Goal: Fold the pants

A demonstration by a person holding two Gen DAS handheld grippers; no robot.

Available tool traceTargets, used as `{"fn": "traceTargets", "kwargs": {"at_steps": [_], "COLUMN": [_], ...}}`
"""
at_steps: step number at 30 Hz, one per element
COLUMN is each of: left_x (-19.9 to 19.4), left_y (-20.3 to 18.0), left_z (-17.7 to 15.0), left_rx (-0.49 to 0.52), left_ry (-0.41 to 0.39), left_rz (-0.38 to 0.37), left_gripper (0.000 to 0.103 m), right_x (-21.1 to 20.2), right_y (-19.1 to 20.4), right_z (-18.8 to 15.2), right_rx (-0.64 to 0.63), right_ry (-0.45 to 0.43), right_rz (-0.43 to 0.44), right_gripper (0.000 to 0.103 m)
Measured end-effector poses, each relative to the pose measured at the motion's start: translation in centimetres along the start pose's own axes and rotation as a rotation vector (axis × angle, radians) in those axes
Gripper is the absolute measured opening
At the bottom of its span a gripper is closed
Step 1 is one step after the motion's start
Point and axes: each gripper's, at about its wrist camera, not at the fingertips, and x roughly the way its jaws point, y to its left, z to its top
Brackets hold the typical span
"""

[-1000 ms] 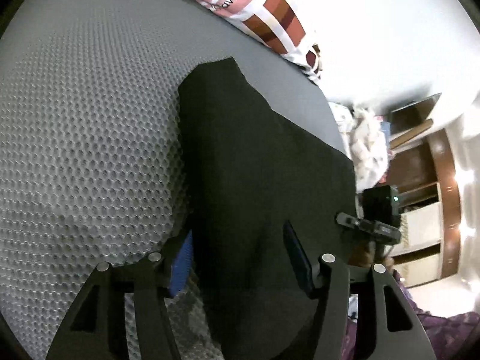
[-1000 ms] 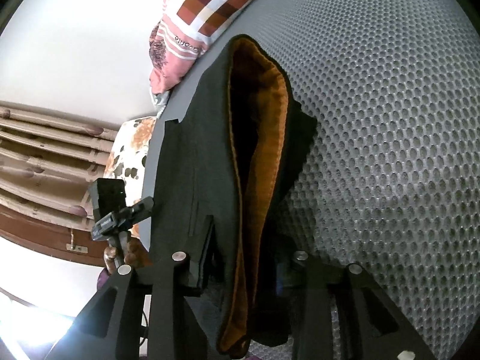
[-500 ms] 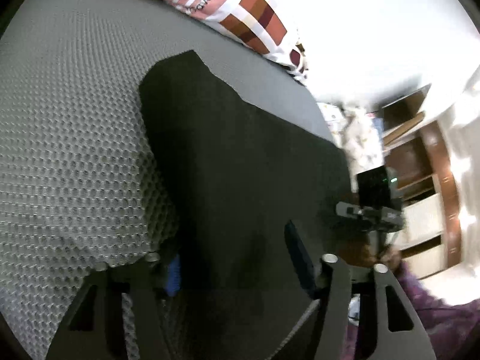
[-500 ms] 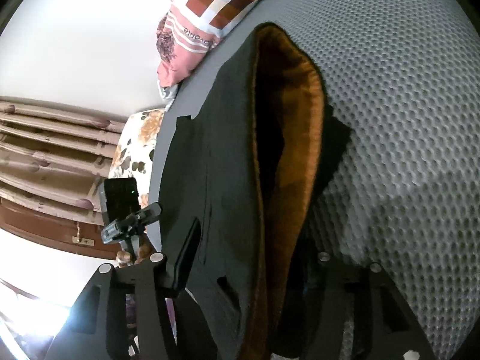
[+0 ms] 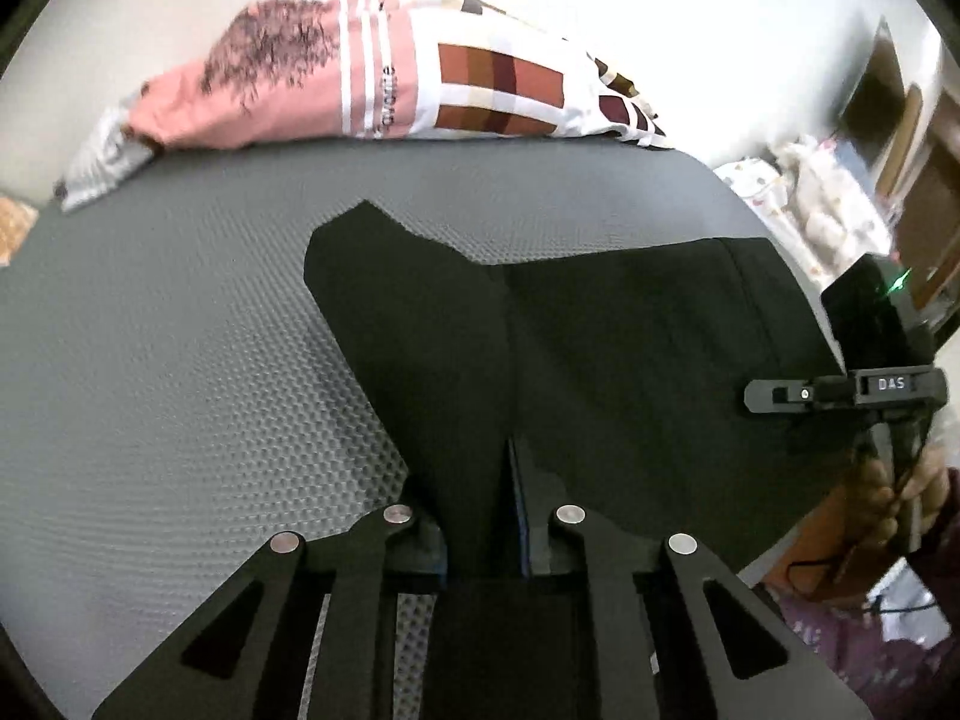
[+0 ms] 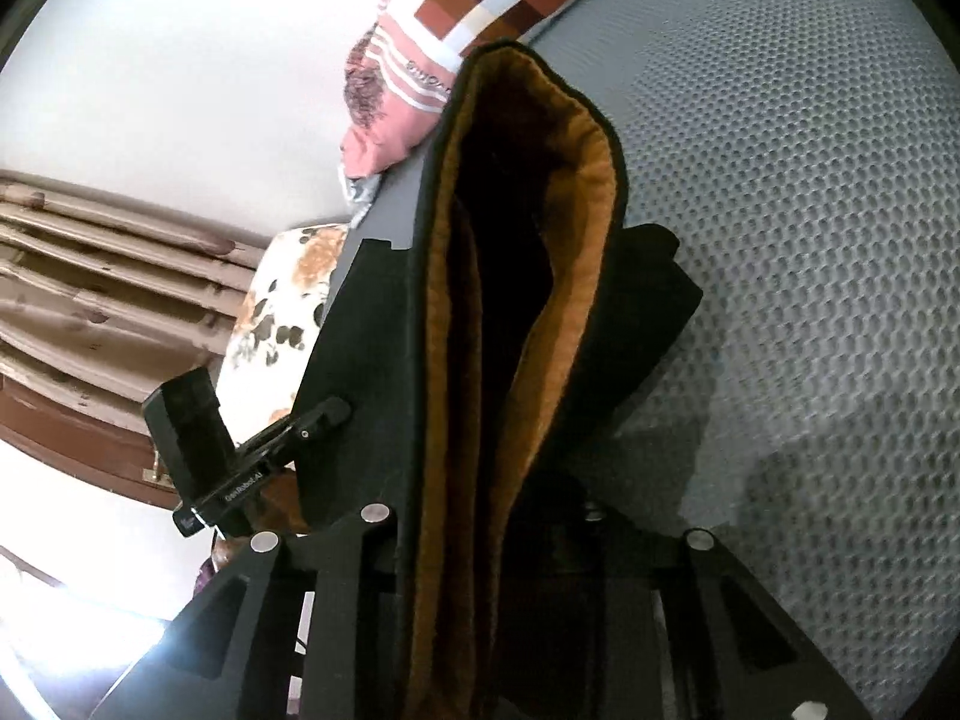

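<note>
- Now closing: left tongs (image 5: 480, 498), jaws drawn nearly together on a pinched ridge of the black pants (image 5: 600, 360), where a second ago they stood wide astride flat cloth.
- Likewise closing: right tongs (image 6: 492, 516), pads hidden under the cloth; a thick doubled edge of the pants (image 6: 372, 360), orange lining (image 6: 576, 276) showing inside, packed between the jaws after a brief widening half a second ago.
- Location of garment: spread on the grey honeycomb-textured bed (image 5: 180, 390), near edge raised off the surface in both grips, far end flat and pointing toward the striped pillow (image 5: 420, 90).
- Change of view on the left: more of the bed and pillow in frame than a second ago, horizon levelled, consistent with a lift and a roll of that hand.
- Right view nearly unchanged apart from the taller orange fold.
- Other gripper's body (image 5: 840, 390) seen at the garment's right edge, held by a hand (image 5: 900, 492).
- Judged meaning: both grasps secured, near edge ready to be carried over toward the far end for the fold.
- Risk judged: slack middle sagging and creasing unevenly.
</note>
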Motion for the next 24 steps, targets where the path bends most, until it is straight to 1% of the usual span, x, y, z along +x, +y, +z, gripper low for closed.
{"fn": "traceTargets", "kwargs": {"at_steps": [2,12,24], "left_x": [-0.4,-2.6,-4.3], "left_y": [-0.3,-0.4,0.9], "left_z": [-0.1,-0.6,-0.3], "left_rx": [0.021,0.056,0.054], "left_ry": [-0.002,-0.046,-0.095], "left_rz": [0.031,0.123,0.175], "left_gripper": [0.015,0.015,0.015], "right_x": [0.3,1.0,4.3], "right_y": [0.6,3.0,6.3], "right_z": [-0.4,-0.8,0.5], "right_rx": [-0.018,-0.058,-0.088], "right_ry": [0.000,-0.002,0.009], "right_rz": [-0.009,0.016,0.020], "right_gripper": [0.024,0.024,0.024]}}
